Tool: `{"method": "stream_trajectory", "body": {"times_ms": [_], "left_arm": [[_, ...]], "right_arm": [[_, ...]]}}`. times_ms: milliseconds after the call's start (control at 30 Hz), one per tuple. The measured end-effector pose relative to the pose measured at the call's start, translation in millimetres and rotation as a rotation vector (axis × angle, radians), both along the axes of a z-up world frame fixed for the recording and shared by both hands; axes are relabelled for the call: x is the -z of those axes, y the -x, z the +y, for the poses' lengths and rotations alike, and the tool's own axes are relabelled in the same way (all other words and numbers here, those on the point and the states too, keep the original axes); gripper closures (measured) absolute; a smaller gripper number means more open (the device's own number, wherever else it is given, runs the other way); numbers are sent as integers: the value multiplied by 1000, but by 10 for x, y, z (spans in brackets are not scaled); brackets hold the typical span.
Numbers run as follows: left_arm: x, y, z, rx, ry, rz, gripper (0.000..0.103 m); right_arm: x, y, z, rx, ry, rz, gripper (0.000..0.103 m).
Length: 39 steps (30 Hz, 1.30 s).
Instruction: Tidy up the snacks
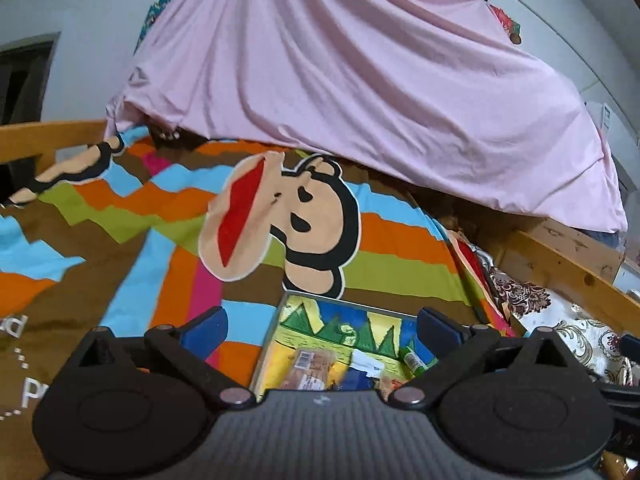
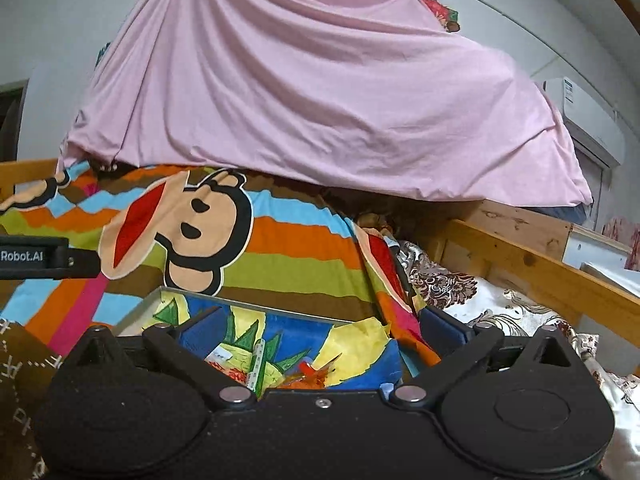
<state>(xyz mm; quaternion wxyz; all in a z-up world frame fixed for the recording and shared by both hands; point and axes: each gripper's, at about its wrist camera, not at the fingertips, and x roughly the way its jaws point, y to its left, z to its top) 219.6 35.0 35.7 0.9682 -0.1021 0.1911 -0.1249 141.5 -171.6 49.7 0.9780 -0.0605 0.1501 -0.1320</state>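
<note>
Left tool [image 1: 322, 330] stands with its blue pads wide apart and nothing between them, aimed a little downward over the tray [image 1: 276, 320] on the bed's striped blanket [image 1: 120, 200]. Snacks [image 1: 310, 368] lie in the tray: a clear-wrapped pack with a barcode, something blue and white, a small green piece, though the tool's body hides most of them, so I cannot name them surely. A pink sheet [image 1: 360, 80] hangs behind. From the right wrist, the right tool [image 2: 320, 330] is likewise spread wide and empty, tilted slightly down above the same tray [image 2: 140, 308], where a white strip and an orange wrapper [image 2: 316, 378] show; the left tool's arm crosses the left edge. To do the next pick well, I judge each tool should drop lower and point more steeply into the tray, centre one pack between the pads, and close gently, since thin wrappers slide and crumple. Both hands sit side by side, near level.
</note>
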Motion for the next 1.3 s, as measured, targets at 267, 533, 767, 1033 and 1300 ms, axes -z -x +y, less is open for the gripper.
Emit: {"method": "stream_trajectory", "body": {"times_ms": [267,533,767,1033,1300], "left_arm": [[-66,247,-16,-7,-73,-44,1],[-128,500,-1,-14,-102,-71,1],[-173,701,7,-20,-125,-94,1],[-200,913,18,-21,-149,-102,1],[-205,1111,20,-13,-169,-96,1]], "right_arm": [[-147,228,-66,6,-49,-38,1],[-250,430,-124,10,-85,-61,1],[-316,603,-141,5,-105,-81,1],[-368,781,-160,3,-124,-92,1],[-383,958,-141,-7,-126,-90,1]]}}
